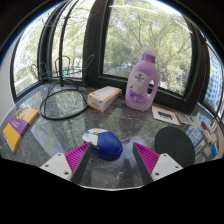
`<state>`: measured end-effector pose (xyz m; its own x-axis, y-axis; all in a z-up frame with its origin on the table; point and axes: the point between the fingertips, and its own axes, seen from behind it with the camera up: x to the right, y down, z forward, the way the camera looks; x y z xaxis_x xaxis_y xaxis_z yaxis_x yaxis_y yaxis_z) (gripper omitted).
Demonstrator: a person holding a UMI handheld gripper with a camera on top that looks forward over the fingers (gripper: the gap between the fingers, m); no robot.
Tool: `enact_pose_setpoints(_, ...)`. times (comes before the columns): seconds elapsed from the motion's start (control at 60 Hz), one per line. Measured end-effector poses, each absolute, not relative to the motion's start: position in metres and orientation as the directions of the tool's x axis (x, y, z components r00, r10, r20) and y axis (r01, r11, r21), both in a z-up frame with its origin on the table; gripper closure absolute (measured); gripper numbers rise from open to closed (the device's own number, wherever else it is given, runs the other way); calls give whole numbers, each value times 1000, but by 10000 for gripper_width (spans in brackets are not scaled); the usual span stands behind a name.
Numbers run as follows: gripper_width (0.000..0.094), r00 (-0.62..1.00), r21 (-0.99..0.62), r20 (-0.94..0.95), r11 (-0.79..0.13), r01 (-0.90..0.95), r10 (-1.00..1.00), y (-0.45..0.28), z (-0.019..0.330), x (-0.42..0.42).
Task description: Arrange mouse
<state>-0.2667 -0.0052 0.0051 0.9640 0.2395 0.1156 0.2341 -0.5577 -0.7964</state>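
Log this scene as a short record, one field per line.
surface: table by a window
mouse: blue mouse, lying between the fingers, gap on each side
gripper: gripper open, not touching the mouse
beyond the mouse: purple bottle, upright; small box
right of the fingers: round black pad
left side: black cable, yellow item

No legible txt; label on purple bottle [145, 82] too small.
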Motion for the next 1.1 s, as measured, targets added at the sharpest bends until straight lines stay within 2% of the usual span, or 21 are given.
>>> enact_pose_setpoints(0.367,83,958,-793,115,-556,249,264,50,-9,-283)
enact_pose_setpoints(0.7,86,989,-796,37,-594,114,141,82,-15,-265)
enact_pose_setpoints(0.733,108,990,-794,24,-600,102,136,82,-15,-266)
enact_pose_setpoints(0.817,240,990,-798,15,-594,98,144,82,-15,-272)
enact_pose_setpoints(0.883,411,986,-802,14,-587,110,166,82,-15,-280)
enact_pose_setpoints(1.1,565,983,-805,26,-580,127,180,83,-14,-283)
